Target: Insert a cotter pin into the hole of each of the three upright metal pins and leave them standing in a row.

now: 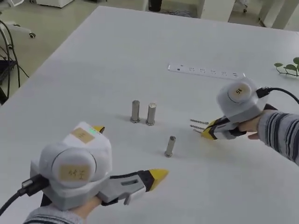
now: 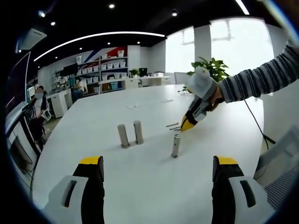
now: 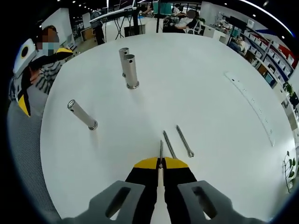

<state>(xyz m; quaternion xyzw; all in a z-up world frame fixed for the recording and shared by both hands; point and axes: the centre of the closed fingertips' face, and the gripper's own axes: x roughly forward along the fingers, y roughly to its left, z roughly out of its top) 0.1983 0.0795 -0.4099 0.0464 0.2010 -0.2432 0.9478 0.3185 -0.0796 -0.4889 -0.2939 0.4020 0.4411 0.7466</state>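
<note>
We see three metal pins standing upright near the middle of the white table (image 1: 93,60). The first pin (image 1: 135,111) and the second pin (image 1: 151,114) stand close side by side. The third pin (image 1: 170,146) stands apart from them, closer to the table's near edge. Toward the right edge from the pins, two loose cotter pins (image 3: 185,141) lie flat on the table. Just beside them, another cotter pin (image 3: 161,150) has its end caught between the tips of our right gripper (image 3: 160,163), whose jaws are clenched on it. Our left gripper (image 2: 159,161) hangs over the near left part of the table with its jaws spread wide and nothing between them. It faces the three pins. A white power strip (image 1: 205,71) lies toward the far edge, and a few green leaves (image 1: 289,67) show at the right edge.
</note>
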